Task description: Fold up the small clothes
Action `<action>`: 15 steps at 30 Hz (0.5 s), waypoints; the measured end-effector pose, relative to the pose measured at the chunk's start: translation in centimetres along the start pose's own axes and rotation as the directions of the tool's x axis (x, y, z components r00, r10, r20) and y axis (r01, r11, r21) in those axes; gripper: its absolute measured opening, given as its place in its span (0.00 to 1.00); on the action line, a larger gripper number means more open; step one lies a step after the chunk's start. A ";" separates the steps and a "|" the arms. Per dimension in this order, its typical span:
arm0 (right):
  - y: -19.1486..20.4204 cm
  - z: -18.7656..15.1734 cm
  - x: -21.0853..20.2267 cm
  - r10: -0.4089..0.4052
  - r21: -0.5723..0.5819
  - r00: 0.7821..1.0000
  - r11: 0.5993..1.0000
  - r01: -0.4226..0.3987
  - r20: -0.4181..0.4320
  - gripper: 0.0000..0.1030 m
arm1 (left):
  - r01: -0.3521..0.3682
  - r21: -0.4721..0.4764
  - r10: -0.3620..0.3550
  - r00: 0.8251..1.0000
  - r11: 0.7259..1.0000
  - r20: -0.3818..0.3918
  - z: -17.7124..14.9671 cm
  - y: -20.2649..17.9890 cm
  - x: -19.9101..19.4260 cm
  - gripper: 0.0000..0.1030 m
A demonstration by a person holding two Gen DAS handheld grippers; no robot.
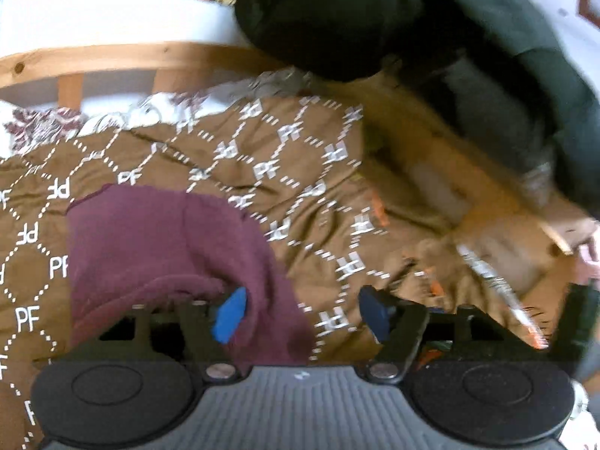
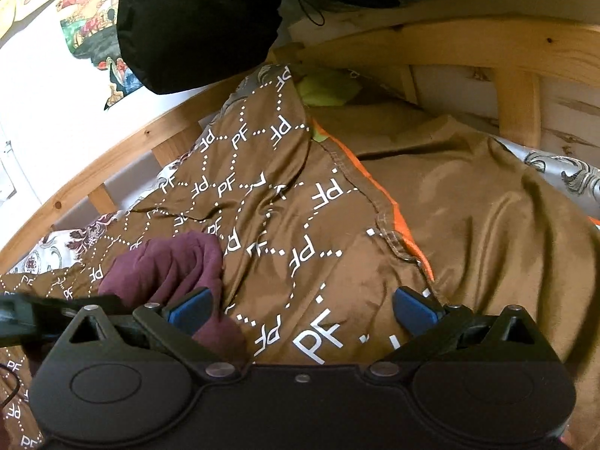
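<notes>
A small maroon garment (image 1: 157, 247) lies crumpled on a brown bedcover printed with white "PF" letters (image 1: 285, 157). In the left wrist view my left gripper (image 1: 302, 313) is open; its left blue pad (image 1: 230, 315) rests against the garment's near fold and its right pad is over bare cover. The right wrist view shows the same garment (image 2: 168, 266) at lower left. My right gripper (image 2: 302, 309) is open wide over the cover (image 2: 300, 225), its left pad (image 2: 191, 311) at the garment's edge. Neither pair of pads presses on the cloth.
A wooden bed rail (image 2: 487, 48) curves around the back and left. A dark puffy jacket (image 1: 337, 18) hangs over the far side. A plain brown sheet with an orange edge (image 2: 487, 206) lies to the right. A hand (image 1: 588, 258) shows blurred at the right edge.
</notes>
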State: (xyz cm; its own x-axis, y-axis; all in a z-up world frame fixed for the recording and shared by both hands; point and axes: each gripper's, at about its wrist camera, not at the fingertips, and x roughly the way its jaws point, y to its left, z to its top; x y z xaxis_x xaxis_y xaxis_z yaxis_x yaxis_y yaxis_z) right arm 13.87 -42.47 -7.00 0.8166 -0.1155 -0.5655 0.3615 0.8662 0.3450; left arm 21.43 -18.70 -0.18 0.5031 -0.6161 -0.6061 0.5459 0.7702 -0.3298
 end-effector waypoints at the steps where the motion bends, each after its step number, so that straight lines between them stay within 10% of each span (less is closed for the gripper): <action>1: 0.0 0.0 0.1 0.002 0.001 1.000 1.000 -0.002 0.002 0.99 | 0.014 0.005 -0.014 1.000 1.000 0.020 -0.2 -0.1 -0.8 0.81; 15: 1.3 -0.4 0.4 0.105 -0.030 0.994 0.994 -0.103 0.034 0.99 | -0.132 0.069 0.121 0.982 0.989 0.148 -3.4 2.2 -7.9 0.98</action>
State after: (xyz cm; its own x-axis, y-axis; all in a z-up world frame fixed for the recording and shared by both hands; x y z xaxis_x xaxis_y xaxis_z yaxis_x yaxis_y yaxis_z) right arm 14.52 -41.15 -7.09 0.8648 -0.0409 -0.5005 0.2612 0.8879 0.3788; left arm 16.41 -11.60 1.44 0.6587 -0.5363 -0.5277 0.5197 0.8315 -0.1963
